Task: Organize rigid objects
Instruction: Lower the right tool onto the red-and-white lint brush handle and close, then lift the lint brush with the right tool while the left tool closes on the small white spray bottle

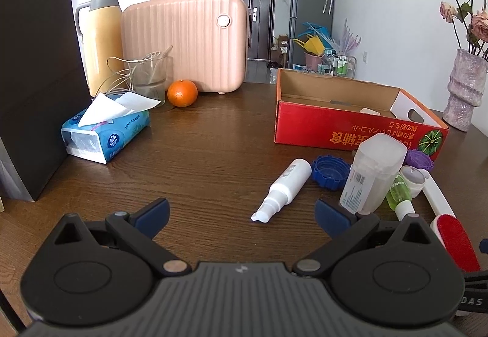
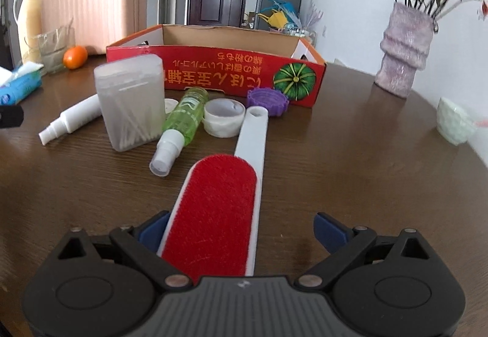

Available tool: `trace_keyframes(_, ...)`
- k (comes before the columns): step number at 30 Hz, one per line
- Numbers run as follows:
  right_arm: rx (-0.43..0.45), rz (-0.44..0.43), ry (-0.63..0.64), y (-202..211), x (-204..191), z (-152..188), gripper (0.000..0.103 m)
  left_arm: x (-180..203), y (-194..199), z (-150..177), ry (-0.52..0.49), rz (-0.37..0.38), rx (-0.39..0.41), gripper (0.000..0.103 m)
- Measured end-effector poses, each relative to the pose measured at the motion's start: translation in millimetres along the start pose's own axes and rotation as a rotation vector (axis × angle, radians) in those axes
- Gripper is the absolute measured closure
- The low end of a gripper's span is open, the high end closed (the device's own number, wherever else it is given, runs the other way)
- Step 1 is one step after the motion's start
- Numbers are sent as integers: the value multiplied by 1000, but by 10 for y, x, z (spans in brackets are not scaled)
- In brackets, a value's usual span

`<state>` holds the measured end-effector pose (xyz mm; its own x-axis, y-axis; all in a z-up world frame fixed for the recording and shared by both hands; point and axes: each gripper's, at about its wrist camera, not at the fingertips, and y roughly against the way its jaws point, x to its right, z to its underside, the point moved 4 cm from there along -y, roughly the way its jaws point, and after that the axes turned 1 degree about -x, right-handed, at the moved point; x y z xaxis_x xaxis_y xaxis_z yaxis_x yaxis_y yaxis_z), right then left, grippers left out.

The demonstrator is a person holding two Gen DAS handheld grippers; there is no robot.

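Meanwhile, the right gripper [image 2: 242, 230] is hovering wide open around the red lint brush [image 2: 218, 209], which is lying flat on the wooden table [image 2: 350, 154], its left pad just beside the brush edge. The left gripper [image 1: 242, 215] is gaping, empty, near the white spray bottle [image 1: 285, 187] before the red cardboard box [image 1: 335, 123].
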<state>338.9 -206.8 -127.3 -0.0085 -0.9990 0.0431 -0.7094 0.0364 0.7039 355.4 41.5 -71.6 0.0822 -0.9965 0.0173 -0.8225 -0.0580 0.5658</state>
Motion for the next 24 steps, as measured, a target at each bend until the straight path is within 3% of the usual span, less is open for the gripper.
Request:
trace_keyframes(8,16,-39,-50,-3,81,34,16,5,-14,8,-2,-4,-5,0)
trace_keyframes(10,30,-61,-34,20,61,29,30,4,-15,8,-2,-4,-5,0)
trace_keyframes(11,39,-73,-22,38,40,29,44,6,-17,10,-2,-5,-6,0)
trace_keyframes(12,47,-77,-12,53,18,33,47,8,-16,13,-2,-5,-7,0)
trace_keyframes(24,115,-77,-42,151,51,43,48,-1,-35,16,-1,-10,-12,0)
